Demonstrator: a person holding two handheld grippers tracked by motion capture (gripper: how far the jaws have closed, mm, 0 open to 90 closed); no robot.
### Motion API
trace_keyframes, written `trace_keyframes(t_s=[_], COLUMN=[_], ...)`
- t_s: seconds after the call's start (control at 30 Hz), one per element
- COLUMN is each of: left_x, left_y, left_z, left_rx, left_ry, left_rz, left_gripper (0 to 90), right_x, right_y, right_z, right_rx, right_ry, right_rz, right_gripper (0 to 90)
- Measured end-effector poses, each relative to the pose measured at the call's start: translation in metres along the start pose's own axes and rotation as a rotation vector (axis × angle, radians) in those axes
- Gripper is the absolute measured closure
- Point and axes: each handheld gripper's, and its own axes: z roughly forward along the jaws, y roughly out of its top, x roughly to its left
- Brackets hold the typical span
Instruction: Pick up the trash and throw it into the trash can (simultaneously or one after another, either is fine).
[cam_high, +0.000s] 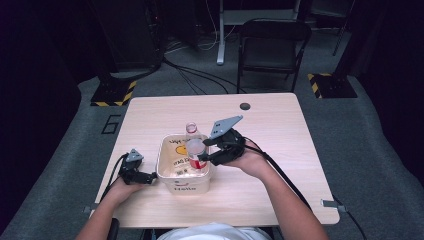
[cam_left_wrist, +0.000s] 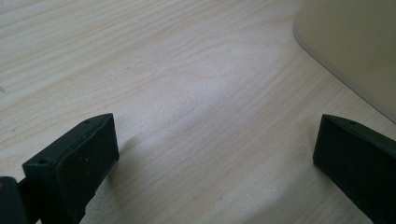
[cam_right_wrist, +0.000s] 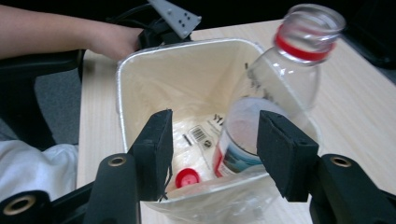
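A wooden table (cam_high: 270, 150) holds a cream-coloured bin (cam_high: 170, 172) lined with a clear bag, standing towards the person's left of centre. Two empty clear plastic bottles stand in it: a nearer bottle (cam_right_wrist: 243, 140) with a blue-and-white label, and a second bottle (cam_right_wrist: 299, 60) with a red neck ring leaning on the far rim. A small red cap (cam_right_wrist: 187, 177) lies on the bin floor. The right gripper (cam_high: 204, 152) hovers just above the bin's right edge, its jaws parted with a gap on either side of the labelled bottle's top; in the right gripper view the bottle sits beyond and between the pads without being pressed. The left gripper (cam_high: 150, 177) rests low on the table just beside the bin's left wall, its jaws wide apart over bare wood with nothing between them. Open tabletop stretches to the right of the bin and behind it; a narrower strip runs along the near edge by the person's forearms.
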Motion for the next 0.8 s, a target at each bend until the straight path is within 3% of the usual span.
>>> trace_keyframes(t_s=[0.2,0.4,0.67,0.8], left_x=[0.0,0.0,0.0,0.0], left_y=[0.0,0.0,0.0,0.0], left_z=[0.0,0.0,0.0,0.001], left_rx=[-0.001,-0.009,-0.005,-0.008], left_ry=[0.001,0.003,-0.001,0.001], left_rz=[0.001,0.009,0.01,0.009], left_gripper=[0.0,0.0,0.0,0.0], right_x=[-0.008,-0.018,-0.029,-0.041], right_y=[-0.002,-0.008,-0.016,-0.025], right_z=[-0.011,-0.023,-0.042,-0.049], right_rx=[-0.006,-0.002,-0.034,-0.056], right_ry=[-0.047,-0.129,-0.192,-0.216], right_rz=[0.009,0.033,0.087,0.148], right_gripper=[43.2,41.2,39.5,39.0])
